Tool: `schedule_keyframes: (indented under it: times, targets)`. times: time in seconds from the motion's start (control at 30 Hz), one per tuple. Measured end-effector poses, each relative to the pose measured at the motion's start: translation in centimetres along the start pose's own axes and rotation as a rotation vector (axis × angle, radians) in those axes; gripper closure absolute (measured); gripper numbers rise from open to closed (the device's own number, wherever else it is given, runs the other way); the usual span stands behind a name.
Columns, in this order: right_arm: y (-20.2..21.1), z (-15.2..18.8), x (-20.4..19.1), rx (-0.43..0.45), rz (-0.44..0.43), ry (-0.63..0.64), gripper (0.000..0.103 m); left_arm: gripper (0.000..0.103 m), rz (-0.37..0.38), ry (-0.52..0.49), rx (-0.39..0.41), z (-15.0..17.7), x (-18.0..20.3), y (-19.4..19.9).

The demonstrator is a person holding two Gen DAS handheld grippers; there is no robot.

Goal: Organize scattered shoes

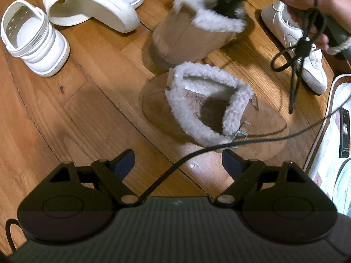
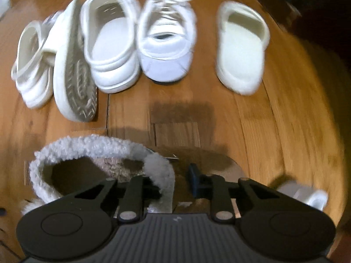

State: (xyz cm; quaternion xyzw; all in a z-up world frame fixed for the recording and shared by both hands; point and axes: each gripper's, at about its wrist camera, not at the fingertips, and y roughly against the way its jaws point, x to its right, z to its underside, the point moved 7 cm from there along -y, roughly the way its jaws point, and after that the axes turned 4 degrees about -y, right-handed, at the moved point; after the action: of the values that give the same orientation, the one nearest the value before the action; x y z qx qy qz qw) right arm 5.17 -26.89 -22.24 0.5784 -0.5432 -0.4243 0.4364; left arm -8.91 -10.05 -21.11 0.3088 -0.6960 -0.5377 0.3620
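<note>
Tan fleece-lined boot (image 2: 92, 166) pinched at its fluffy collar by right gripper (image 2: 175, 182); left gripper (image 1: 177, 164) spread wide (nothing between), just beside second boot (image 1: 210, 105).

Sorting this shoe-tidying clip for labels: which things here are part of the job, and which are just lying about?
Job: held tan boot, shut in right gripper; second tan boot before the open left gripper; white clog; white slide; white sneaker.
Lying about: black cable; black device; mat.

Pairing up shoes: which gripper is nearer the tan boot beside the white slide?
Right. The right gripper is clamped on the fluffy collar of that boot; the left gripper hangs open by the other boot, well short.
</note>
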Motion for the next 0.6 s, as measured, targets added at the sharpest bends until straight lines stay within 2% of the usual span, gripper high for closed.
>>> schedule_keyframes:
  times: [0.2, 0.33, 0.47, 0.53, 0.6]
  targets:
    - [1.7, 3.6, 2.8, -0.066, -0.103, -0.246, 0.081, 0.016, -0.004, -0.008, 0.010, -0.2, 0.1, 0.4]
    - [1.6, 6.6, 5.3, -0.181, -0.114, -0.444, 0.080, 0.016, 0.001, -0.017, 0.017, 0.0, 0.3, 0.8]
    - [1.8, 8.0, 6.6, -0.233, -0.095, -0.559, 0.079, 0.016, 0.001, -0.029, 0.025, 0.2, 0.3, 1.3]
    - [1.8, 9.1, 6.7, -0.277, -0.135, -0.677, 0.079, 0.016, -0.002, -0.029, 0.027, 0.5, 0.2, 1.4]
    - [1.7, 10.6, 5.9, -0.345, -0.173, -0.743, 0.069, 0.016, 0.000, -0.017, 0.027, 0.6, 0.0, 1.5]
